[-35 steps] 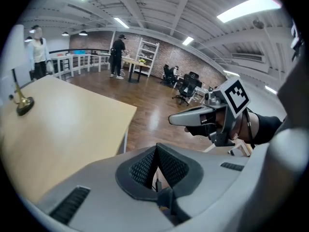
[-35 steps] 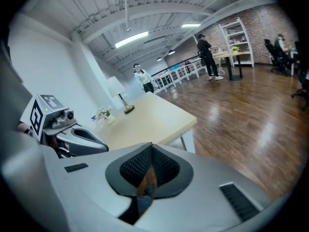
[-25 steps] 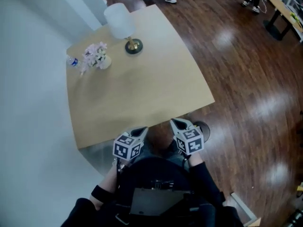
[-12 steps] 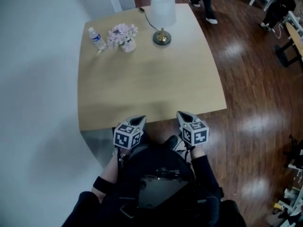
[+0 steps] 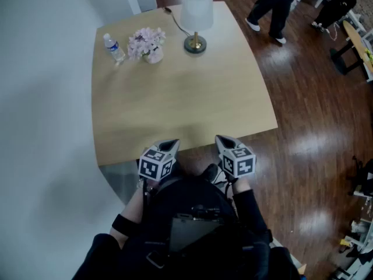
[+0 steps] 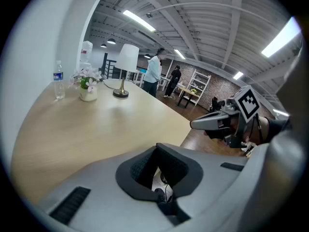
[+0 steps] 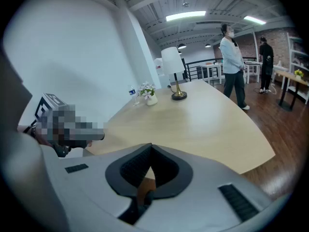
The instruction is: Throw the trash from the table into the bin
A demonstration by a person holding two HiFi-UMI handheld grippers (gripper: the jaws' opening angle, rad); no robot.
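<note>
Bottle (image 5: 114,47): clear plastic, upright, blue lbl.

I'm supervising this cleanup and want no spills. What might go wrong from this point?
1. The water bottle, the likeliest trash, stands beside the flower vase at the far corner of the table; a reach could tip the vase.
2. Both the left claw and right claw are shut; unopened, they might knock the bottle over.
3. No bin shows in any view.
</note>
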